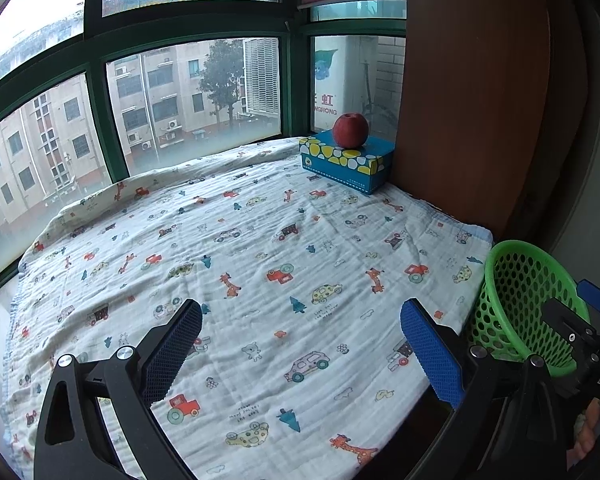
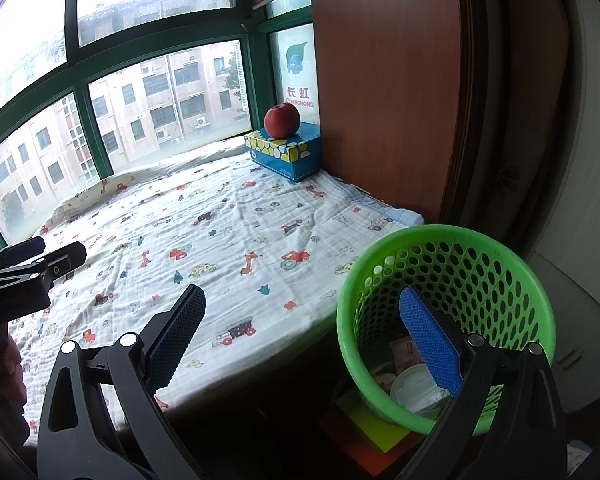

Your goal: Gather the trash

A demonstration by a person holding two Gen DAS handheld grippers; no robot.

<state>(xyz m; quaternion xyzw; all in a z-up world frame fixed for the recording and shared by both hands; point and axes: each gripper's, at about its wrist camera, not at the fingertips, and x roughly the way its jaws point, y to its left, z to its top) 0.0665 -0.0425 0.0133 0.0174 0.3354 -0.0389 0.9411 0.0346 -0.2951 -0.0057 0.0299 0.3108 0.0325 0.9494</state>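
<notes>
Cartoon-print blanket (image 1: pixel 240 248) below green-framed window (image 1: pixel 100 92)

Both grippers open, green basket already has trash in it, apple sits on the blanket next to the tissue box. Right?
One thing is off: the apple sits on top of the tissue box, not on the blanket beside it; both wrist views show this. The rest holds: left gripper and right gripper have their jaws wide apart, and the right wrist view shows trash inside the green basket.
</notes>
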